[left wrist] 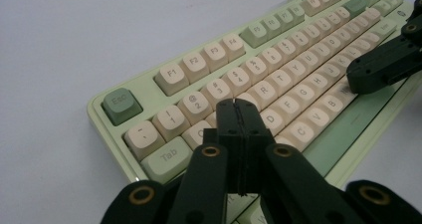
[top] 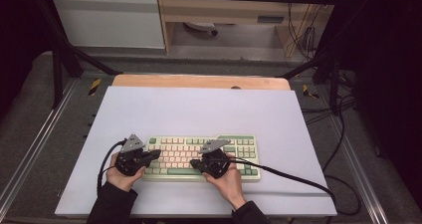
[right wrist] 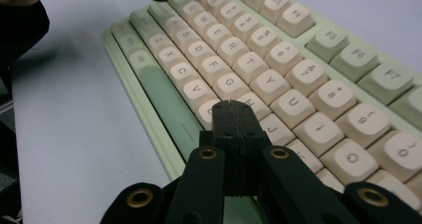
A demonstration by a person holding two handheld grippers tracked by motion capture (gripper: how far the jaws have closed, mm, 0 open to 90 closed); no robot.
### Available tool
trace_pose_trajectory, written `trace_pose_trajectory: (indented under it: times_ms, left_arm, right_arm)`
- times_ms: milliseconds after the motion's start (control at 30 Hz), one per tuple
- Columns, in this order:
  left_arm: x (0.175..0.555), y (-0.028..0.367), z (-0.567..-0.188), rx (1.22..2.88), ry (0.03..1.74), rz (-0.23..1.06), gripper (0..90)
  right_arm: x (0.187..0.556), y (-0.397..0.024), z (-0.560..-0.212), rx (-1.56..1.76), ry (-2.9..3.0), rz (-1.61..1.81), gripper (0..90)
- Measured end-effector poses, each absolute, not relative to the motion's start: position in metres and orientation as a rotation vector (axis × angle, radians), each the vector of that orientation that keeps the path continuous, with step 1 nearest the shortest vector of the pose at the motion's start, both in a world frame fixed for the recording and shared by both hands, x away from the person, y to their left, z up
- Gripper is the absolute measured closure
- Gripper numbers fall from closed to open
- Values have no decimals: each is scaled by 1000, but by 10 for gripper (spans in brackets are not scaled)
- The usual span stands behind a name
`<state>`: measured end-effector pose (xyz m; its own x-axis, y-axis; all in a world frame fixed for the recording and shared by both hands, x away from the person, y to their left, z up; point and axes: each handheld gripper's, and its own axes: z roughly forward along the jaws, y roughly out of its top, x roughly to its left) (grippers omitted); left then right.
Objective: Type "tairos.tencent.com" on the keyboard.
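Left gripper (top: 155, 155), jaws clenched on nothing, poised over keyboard (top: 239, 145) near its Q-W keys, keyboard lying at near-centre of white board (top: 199, 109), right gripper (top: 196, 164) likewise clenched empty above N-M keys, seemingly for key-pressing.

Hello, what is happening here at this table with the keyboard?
A person holds a claw in each hand over a green and cream keyboard that lies on a white board. Both claws are shut, with nothing between their jaws. The left claw points its tip at the keys near the Q and W, at the keyboard's left end. The right claw is over the letter keys near H and N, above the space bar. It looks like typing with the closed tips.
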<state>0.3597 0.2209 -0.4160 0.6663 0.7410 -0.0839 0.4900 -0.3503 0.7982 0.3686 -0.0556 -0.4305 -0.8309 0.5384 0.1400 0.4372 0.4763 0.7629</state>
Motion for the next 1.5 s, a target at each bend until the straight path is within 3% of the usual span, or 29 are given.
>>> trace_pose_trajectory:
  times_ms: [500,1500]
  left_arm:
    - [357,213,-416,2036,928,361,900]
    - [353,184,-422,2094,851,316,900]
  right_arm:
    - [366,-84,-408,880,2528,1303,900]
    - [361,-111,-417,946,2508,1303,900]
